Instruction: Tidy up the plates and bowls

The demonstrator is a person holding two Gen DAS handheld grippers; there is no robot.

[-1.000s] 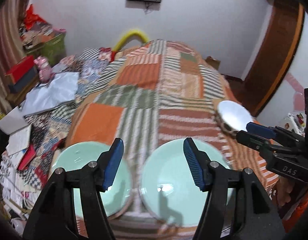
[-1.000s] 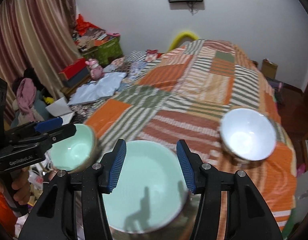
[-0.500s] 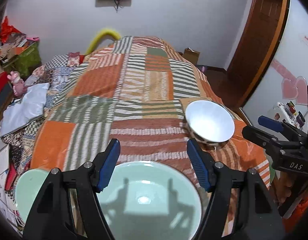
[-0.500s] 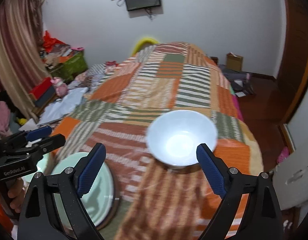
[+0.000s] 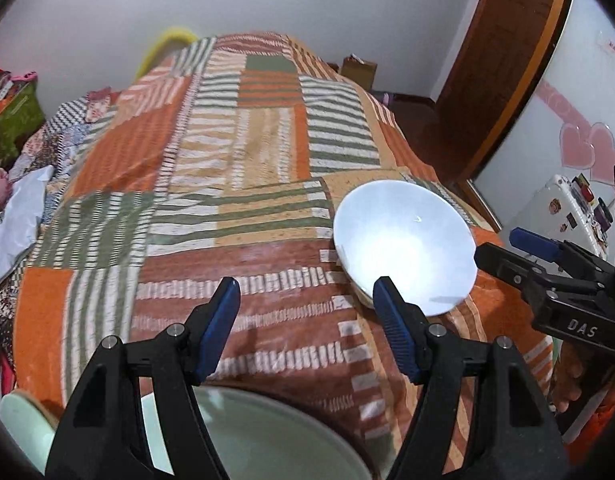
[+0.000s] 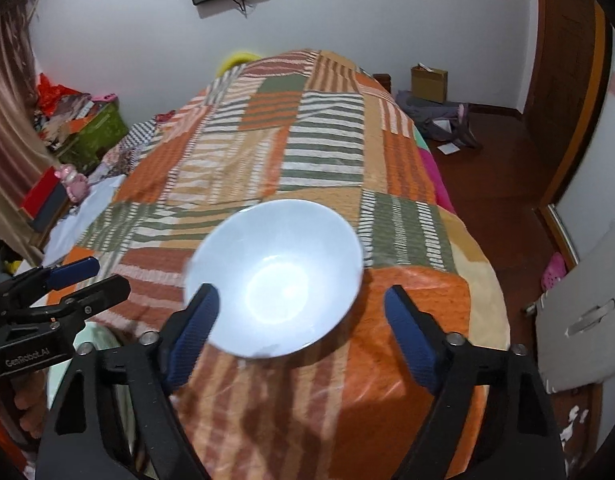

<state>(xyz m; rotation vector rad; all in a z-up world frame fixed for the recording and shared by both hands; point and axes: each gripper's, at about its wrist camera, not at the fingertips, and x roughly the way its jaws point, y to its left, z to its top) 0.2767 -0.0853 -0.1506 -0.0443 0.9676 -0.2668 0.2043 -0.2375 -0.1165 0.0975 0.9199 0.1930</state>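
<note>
While the right tool [image 6: 299, 332] narrows around a white bowl [image 6: 275, 276] on the bed [image 6: 307, 140], pads clear of it, the left tool [image 5: 307, 320] hangs released above a green plate [image 5: 259, 436].

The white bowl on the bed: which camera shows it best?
The right wrist view: the white bowl sits whole near the middle, straight ahead of the right gripper, its inside visible, though slightly blurred. In the left wrist view the bowl lies off to the right, its near rim partly hidden by a finger.
</note>
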